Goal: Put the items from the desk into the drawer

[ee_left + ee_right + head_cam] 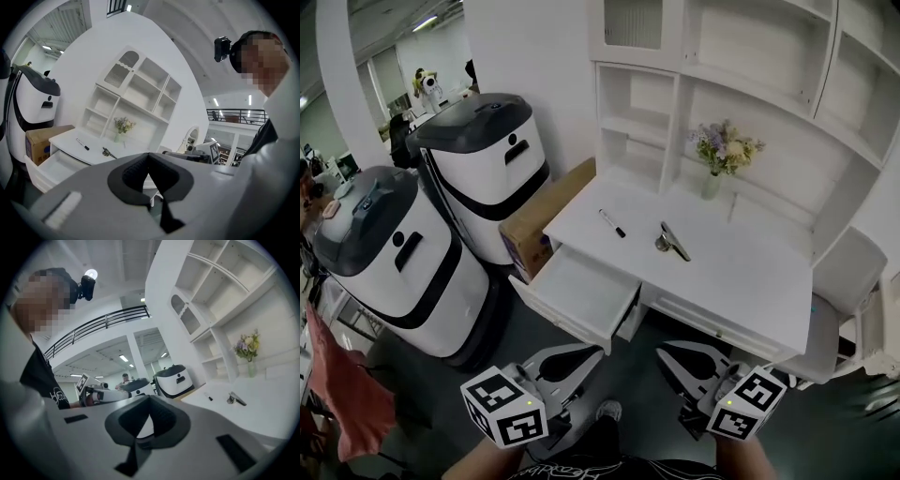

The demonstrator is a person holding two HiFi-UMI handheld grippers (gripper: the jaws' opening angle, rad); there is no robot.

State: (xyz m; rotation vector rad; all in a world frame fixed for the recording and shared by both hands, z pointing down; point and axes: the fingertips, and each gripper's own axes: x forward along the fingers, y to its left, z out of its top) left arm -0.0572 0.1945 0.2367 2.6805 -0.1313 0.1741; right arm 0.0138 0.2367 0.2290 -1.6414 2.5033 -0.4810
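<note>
White matte worktop (750, 281), smooth. On it lie a slim white pen (612, 223) with a black cap and a shiny metal clip (671, 241), near each other; a vase (712, 186) of flowers stands behind. Drawer (581, 292) is pulled out at front left, shallow and white. Left gripper (149, 154) and right gripper (149, 397) are closed tip to tip, holding nothing, well apart from the worktop.

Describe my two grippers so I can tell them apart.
They match: the left gripper and right gripper have grey bodies, black ribbed pads, and each carries a white cube with black square markers. The person's top is black with white print.
</note>
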